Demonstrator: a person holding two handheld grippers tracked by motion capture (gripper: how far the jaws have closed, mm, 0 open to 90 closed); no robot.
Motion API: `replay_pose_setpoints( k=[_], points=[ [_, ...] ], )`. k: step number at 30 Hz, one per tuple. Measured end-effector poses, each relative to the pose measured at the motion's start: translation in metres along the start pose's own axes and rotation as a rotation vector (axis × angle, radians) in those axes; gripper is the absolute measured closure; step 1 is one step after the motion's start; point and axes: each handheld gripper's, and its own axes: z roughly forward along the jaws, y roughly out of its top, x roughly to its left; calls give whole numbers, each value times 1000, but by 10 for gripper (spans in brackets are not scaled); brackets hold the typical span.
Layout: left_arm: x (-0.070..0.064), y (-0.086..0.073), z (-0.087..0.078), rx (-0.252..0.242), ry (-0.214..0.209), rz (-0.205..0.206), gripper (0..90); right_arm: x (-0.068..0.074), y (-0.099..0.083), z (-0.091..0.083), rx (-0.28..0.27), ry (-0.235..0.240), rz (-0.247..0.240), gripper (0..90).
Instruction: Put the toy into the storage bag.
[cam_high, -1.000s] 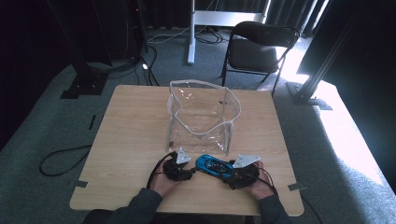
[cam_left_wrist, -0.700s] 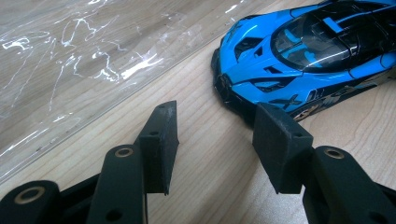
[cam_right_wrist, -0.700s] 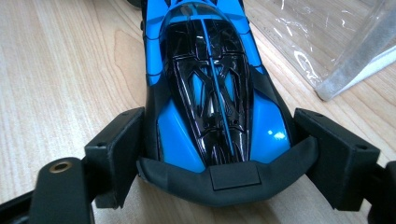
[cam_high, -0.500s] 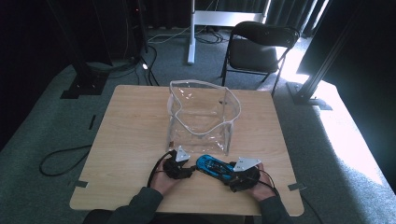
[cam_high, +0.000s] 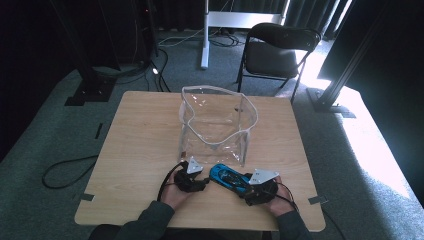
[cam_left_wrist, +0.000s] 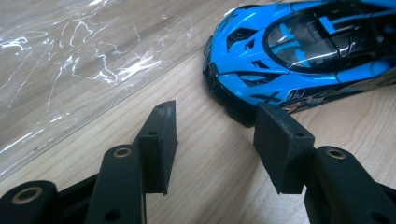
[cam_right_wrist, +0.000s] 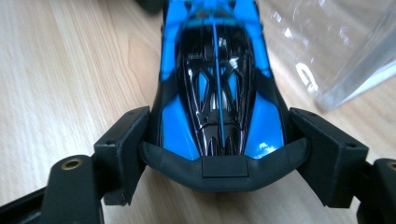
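Right gripper view – right gripper (cam_right_wrist: 219, 144) pinches toy car's (cam_right_wrist: 217, 88) tail; left gripper (cam_left_wrist: 215, 135) spread.

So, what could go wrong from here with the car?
1. The right tool holds the car only at its rear wing, so the car may pivot or slip if lifted.
2. The left tool is open beside the nose, off-centre; closing now might push the car sideways.
3. The bag stands close behind with a wavy rim; the car could catch on it.

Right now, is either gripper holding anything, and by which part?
Right gripper clamps the blue toy car by its rear end, jaws on both sides. Left gripper is open, holding nothing.
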Motion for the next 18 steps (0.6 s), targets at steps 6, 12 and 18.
replay_pose_setpoints(
  k=[6, 12, 18],
  points=[
    [-2, 0, 0, 2, 7, 7, 492, -2, -3, 2, -3, 2, 13, 234],
    [-2, 0, 0, 3, 6, 8, 492, 0, -2, 2, 4, -7, 8, 240],
    [1, -1, -1, -3, -8, -13, 500, 2, 8, -7, -59, -2, 9, 243]
  ],
)
